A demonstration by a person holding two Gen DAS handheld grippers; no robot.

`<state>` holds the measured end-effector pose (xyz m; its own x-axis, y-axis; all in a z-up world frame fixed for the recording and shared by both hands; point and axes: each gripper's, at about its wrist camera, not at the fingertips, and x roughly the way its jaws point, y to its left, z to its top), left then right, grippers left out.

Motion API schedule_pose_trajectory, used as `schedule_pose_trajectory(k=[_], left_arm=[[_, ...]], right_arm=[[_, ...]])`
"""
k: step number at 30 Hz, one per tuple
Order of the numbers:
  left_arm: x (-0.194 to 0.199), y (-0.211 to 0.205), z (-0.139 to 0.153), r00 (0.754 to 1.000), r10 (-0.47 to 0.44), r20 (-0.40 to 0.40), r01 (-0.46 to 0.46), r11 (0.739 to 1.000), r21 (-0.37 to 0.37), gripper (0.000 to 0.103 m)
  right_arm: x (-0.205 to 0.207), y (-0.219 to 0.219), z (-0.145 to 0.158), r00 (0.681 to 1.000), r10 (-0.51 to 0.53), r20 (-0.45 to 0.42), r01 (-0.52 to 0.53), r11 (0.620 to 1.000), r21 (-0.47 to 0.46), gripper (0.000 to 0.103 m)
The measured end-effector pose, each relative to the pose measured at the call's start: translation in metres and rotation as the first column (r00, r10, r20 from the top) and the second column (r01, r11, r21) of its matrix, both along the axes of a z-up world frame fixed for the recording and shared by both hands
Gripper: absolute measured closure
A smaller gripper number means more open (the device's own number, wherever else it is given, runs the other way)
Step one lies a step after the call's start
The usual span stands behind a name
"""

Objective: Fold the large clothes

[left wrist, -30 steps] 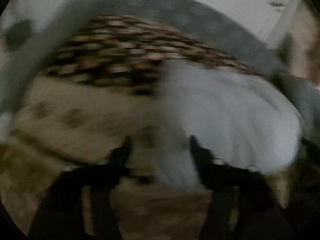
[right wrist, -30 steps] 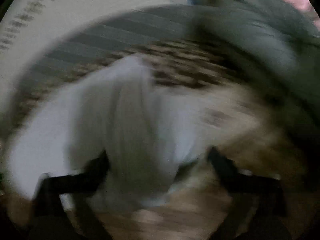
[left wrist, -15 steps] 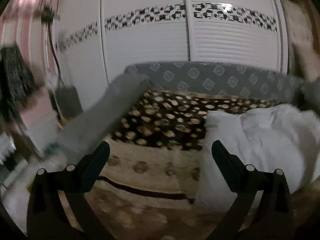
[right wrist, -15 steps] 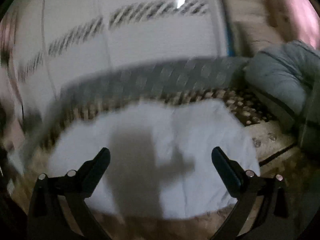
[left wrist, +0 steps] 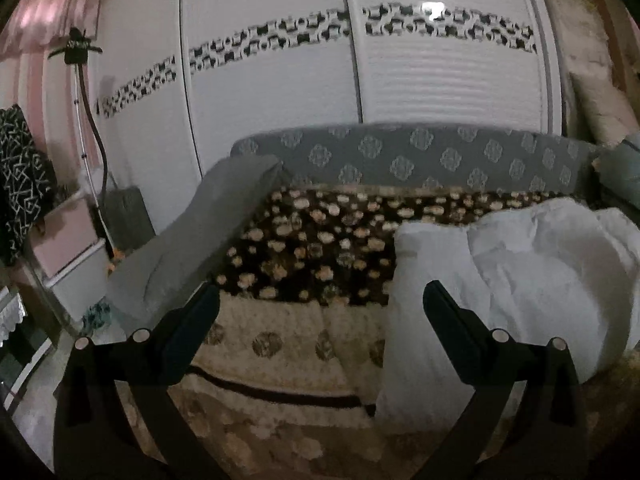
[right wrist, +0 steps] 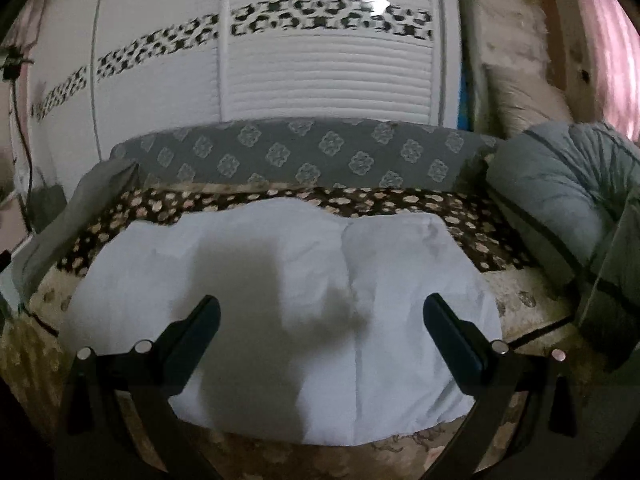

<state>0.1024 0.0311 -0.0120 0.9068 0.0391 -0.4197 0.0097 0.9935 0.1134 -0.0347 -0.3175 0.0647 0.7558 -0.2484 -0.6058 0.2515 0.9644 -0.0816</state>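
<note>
A white garment [right wrist: 320, 300] lies folded into a broad rectangle on the patterned blanket [right wrist: 520, 300] of a sofa. In the left wrist view the same white garment [left wrist: 520, 280] fills the right side, rumpled on top. My left gripper [left wrist: 320, 308] hangs open above the blanket [left wrist: 304, 248], just left of the garment's edge, with nothing between its fingers. Above the garment's near half my right gripper [right wrist: 320, 312] is open too, holding nothing. A shadow falls across the cloth's middle.
The sofa's grey patterned backrest [right wrist: 320, 152] runs behind the blanket, with white wardrobe doors [right wrist: 320, 60] beyond it. A grey cushion [left wrist: 208, 232] lies along the left end and a grey bolster [right wrist: 560, 192] at the right end. A lamp stand [left wrist: 92, 120] stands far left.
A second ago both grippers were low at the white garment in heavy blur. Both have since lifted back and tilted up, and the left jaws stand wider. The garment lies flat and free.
</note>
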Motion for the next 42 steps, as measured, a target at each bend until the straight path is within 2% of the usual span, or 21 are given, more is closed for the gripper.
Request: schedule_pose_trajectory(k=[8, 11, 18, 26, 32, 35, 39, 42], left_arm=[[0.003, 0.003, -0.010, 1.000, -0.019, -0.023, 0.018, 1.000, -0.017, 0.003], [0.005, 0.006, -0.013, 0.998, -0.034, -0.054, 0.033, 0.999, -0.025, 0.003], [0.005, 0.009, -0.013, 0.998, -0.030, -0.064, 0.028, 0.999, -0.032, 0.003], [0.013, 0.024, -0.019, 0.991, -0.014, -0.130, -0.001, 0.994, -0.108, 0.003], [-0.010, 0.009, -0.008, 0.997, -0.056, -0.060, 0.053, 0.998, -0.038, 0.003], [-0.020, 0.005, -0.008, 0.998, -0.061, -0.024, 0.061, 0.998, -0.008, 0.003], [-0.012, 0.006, -0.013, 0.999, -0.035, -0.037, 0.034, 0.999, -0.011, 0.003], [-0.007, 0.005, -0.015, 0.997, -0.051, -0.052, 0.050, 0.998, -0.028, 0.003]], right_arm=[[0.002, 0.003, -0.001, 1.000, 0.003, -0.008, -0.003, 1.000, -0.013, 0.002], [0.001, -0.001, -0.003, 1.000, -0.019, -0.011, 0.019, 1.000, -0.002, 0.002], [-0.004, -0.010, 0.001, 0.999, -0.054, 0.002, 0.054, 0.998, 0.044, 0.002], [-0.009, -0.007, 0.006, 0.999, -0.041, 0.029, 0.040, 0.999, 0.029, 0.002], [-0.025, -0.004, 0.015, 0.997, -0.042, 0.067, 0.041, 0.999, 0.015, 0.002], [-0.029, 0.003, 0.015, 0.996, -0.021, 0.082, 0.024, 0.999, -0.029, 0.002], [-0.037, 0.005, 0.018, 0.987, -0.042, 0.156, 0.054, 0.996, -0.071, 0.002], [-0.030, -0.005, 0.013, 0.990, -0.075, 0.116, 0.079, 0.996, -0.029, 0.002]])
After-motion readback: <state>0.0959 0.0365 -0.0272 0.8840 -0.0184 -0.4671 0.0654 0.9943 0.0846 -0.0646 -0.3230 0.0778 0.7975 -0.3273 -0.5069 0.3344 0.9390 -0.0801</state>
